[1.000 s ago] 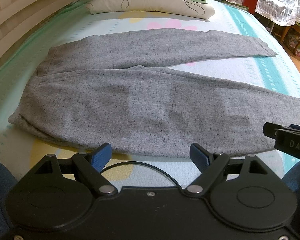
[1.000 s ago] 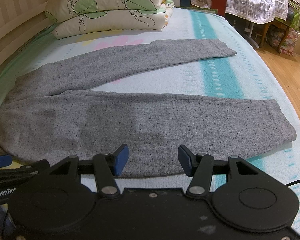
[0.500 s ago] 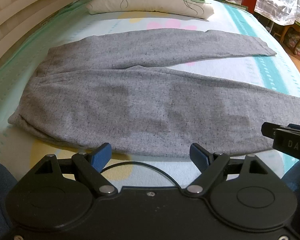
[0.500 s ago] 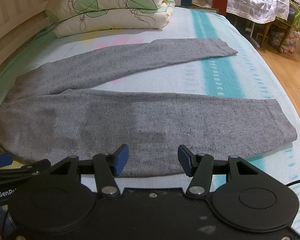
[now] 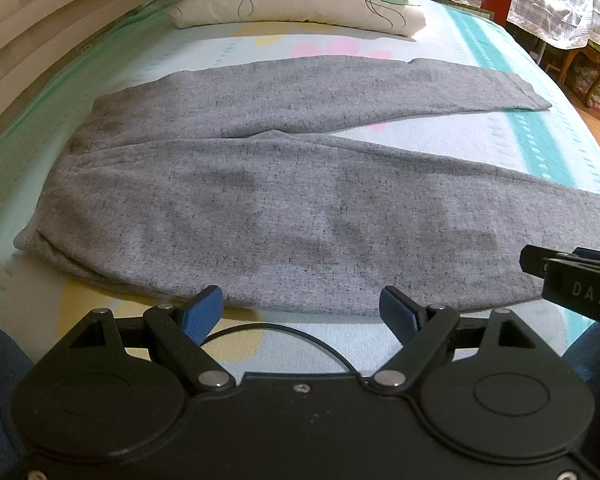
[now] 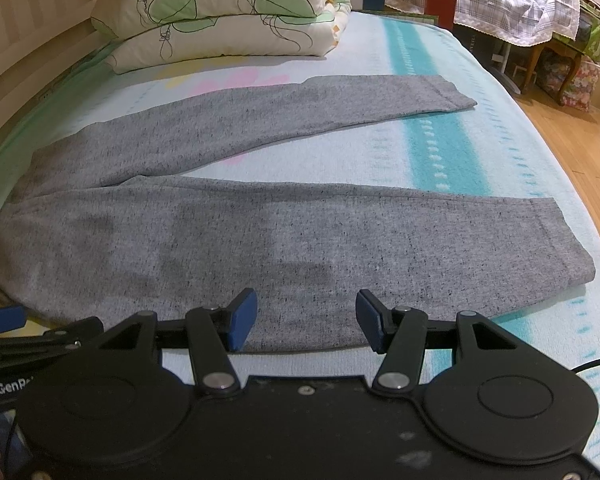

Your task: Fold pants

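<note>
Grey pants [image 5: 260,208] lie flat on the bed, waist to the left, both legs spread apart toward the right; they also show in the right wrist view [image 6: 260,236]. My left gripper [image 5: 302,312] is open and empty, just short of the near leg's front edge. My right gripper [image 6: 306,320] is open and empty, over the same front edge further right. Each gripper's tip shows at the edge of the other's view.
The bed sheet [image 6: 440,152] is pale with teal stripes. Folded floral pillows [image 6: 220,12] lie at the far end. A wooden bed frame [image 5: 40,36] runs along the left. A table with a checked cloth [image 6: 516,4] and wooden floor are on the right.
Both views have tilted down very slightly. The pants have not moved and both grippers stay open.
</note>
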Tool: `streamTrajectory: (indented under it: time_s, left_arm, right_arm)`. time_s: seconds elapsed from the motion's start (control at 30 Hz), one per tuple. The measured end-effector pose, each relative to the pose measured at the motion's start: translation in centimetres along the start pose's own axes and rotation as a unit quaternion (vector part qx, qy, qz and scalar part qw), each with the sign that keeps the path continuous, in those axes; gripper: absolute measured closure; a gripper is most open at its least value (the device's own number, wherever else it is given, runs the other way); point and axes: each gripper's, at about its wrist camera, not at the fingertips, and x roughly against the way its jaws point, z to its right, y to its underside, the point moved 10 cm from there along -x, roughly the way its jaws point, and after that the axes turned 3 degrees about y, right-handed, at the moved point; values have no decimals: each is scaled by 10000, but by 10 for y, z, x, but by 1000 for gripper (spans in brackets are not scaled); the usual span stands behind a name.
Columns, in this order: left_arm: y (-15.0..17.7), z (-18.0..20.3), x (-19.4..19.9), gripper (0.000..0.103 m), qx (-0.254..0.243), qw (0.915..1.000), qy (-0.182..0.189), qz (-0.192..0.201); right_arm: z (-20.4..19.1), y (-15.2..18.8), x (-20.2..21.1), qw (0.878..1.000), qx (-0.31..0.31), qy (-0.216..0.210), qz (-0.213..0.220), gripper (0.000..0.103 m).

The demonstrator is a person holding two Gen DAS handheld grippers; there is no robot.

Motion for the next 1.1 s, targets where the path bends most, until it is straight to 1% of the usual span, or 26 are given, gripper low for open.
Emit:
streamTrajectory:
  time_s: [0.57,0.7,0.8,0.9,0.97,1.1]
  left_arm:
    - [3,0,-4,17,-71,10000,-23,-36]
    - [5,2,-5,18,-67,9999,38,-69]
    - [4,1,-4,18,-85,10000,39,3]
    - [0,-1,0,18,-138,9997,12,220]
    - [-3,-4,2,18,-164,9994,-38,294]
    - [-10,-11,-2,18,-127,9997,66,201]
  right_arm:
    - [-1,0,-1,10000,3,-16,5,45]
    - [-2,0,-2,10000,2,-58,-10,45]
    - [0,-1,-2,10000,-64,-22,-23,45]
    - [0,-1,-1,9999,-98,-41,-29,45]
    - [1,-2,0,10000,-74,-15,-14,45]
    - [-3,-2,0,10000,54,18,-23,46]
